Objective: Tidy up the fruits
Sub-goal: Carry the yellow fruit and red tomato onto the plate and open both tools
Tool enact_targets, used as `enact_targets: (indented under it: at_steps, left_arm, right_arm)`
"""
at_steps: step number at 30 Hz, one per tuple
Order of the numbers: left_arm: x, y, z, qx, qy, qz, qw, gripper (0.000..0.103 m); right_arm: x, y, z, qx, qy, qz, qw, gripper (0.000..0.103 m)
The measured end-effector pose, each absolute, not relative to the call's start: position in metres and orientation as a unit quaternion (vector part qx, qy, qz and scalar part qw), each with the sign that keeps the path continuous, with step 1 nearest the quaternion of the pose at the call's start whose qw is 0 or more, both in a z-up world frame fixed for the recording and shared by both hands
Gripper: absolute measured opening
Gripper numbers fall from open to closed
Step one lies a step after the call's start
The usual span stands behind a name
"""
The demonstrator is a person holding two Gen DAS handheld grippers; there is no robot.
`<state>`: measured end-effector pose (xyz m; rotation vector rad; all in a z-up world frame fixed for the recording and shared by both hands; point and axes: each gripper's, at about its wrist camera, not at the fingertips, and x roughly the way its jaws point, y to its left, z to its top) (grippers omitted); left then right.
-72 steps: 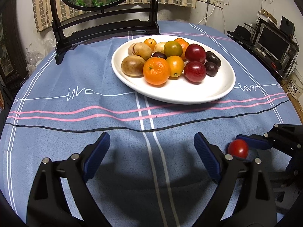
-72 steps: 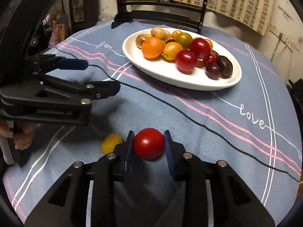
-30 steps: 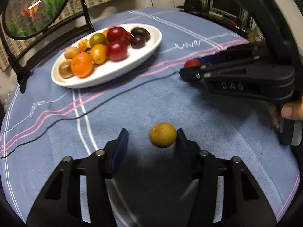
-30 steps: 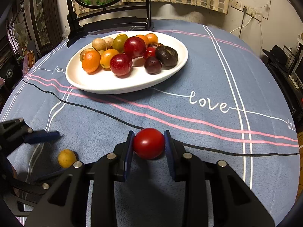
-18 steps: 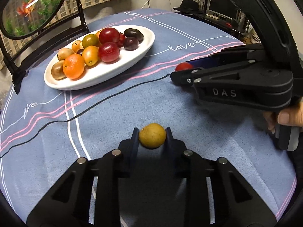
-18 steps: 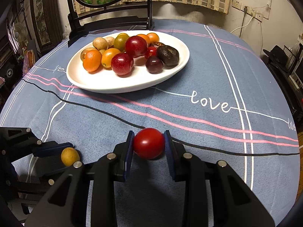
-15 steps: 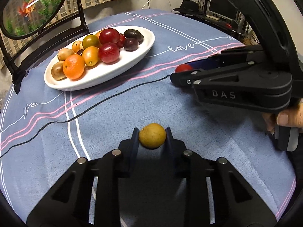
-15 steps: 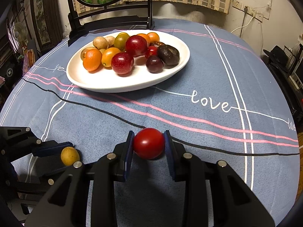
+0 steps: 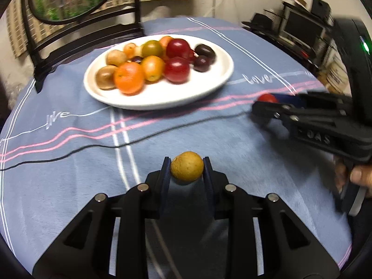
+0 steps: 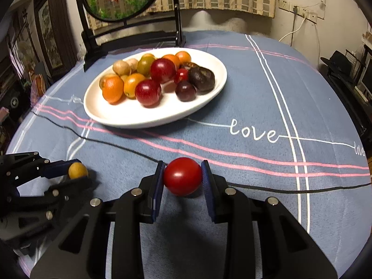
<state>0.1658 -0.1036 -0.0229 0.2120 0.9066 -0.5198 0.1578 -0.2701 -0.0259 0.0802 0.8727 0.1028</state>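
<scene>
Most fruit already sits heaped on the white plate (image 10: 209,107), ahead of both sets of jaws. Two pieces remain off it: the left gripper (image 9: 187,171) pinches a small yellow fruit (image 9: 187,166), and the right gripper (image 10: 182,176) pinches a red tomato (image 10: 182,176). The plate's near half is bare, and open tabletop (image 10: 255,107) lies between jaws and rim.

Open tabletop (image 10: 244,107) lies between both claws and the plate (image 10: 148,121); its near half is bare, fruit pile (image 10: 158,79) crowding the far half, chair (image 10: 130,34) behind
</scene>
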Motion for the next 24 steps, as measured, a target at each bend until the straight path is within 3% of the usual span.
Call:
enact_targets:
  at_steps: [10,24]
  left_arm:
    - [0.225,-0.088,0.021,0.06,0.416,-0.207,0.883,0.028]
    - [0.29,-0.112,0.029,0.05,0.398,-0.149,0.904,0.028]
  right_arm:
    - [0.186,-0.268,0.014,0.075,0.376,0.052,0.922,0.032]
    - [0.257,-0.259,0.021,0.071,0.37,0.048,0.925,0.032]
